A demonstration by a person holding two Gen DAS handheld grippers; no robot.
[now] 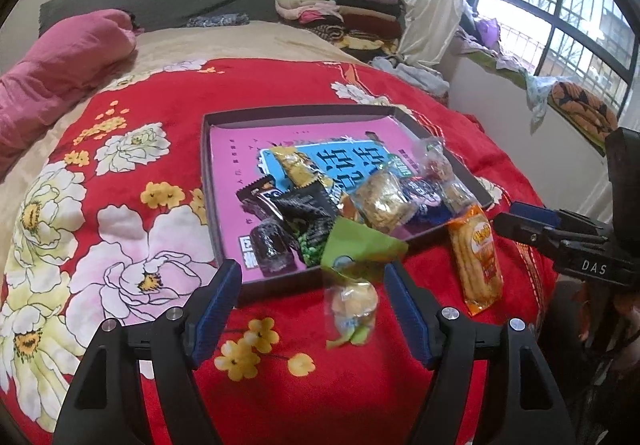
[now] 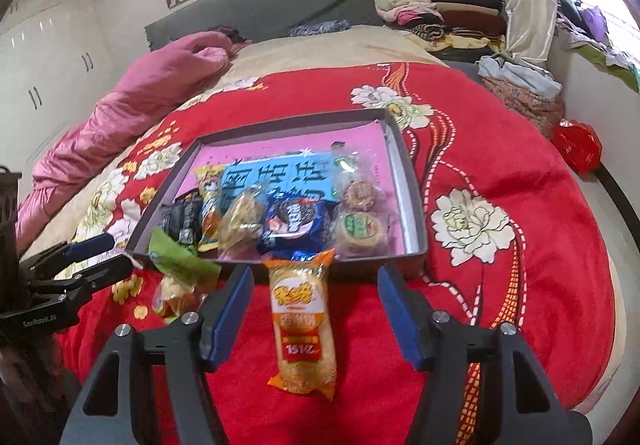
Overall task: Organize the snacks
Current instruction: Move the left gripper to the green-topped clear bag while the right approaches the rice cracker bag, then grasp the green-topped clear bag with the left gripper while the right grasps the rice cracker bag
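Note:
A shallow grey box (image 1: 208, 149) with a pink printed bottom lies on the red flowered blanket and holds several wrapped snacks; it also shows in the right wrist view (image 2: 416, 201). A green-topped clear snack bag (image 1: 352, 285) lies on the blanket in front of the box, between the fingers of my open left gripper (image 1: 312, 309), partly over the rim. An orange cracker pack (image 2: 302, 325) lies lengthwise on the blanket between the fingers of my open right gripper (image 2: 314, 309). The cracker pack (image 1: 476, 261) and right gripper (image 1: 516, 221) show at the right of the left wrist view.
A pink quilt (image 1: 60, 73) lies at the bed's left. Folded clothes (image 1: 340, 5) are stacked at the head of the bed near the window. A red packet (image 2: 576, 145) sits off the bed's right edge. The left gripper (image 2: 104, 257) shows at the left of the right wrist view.

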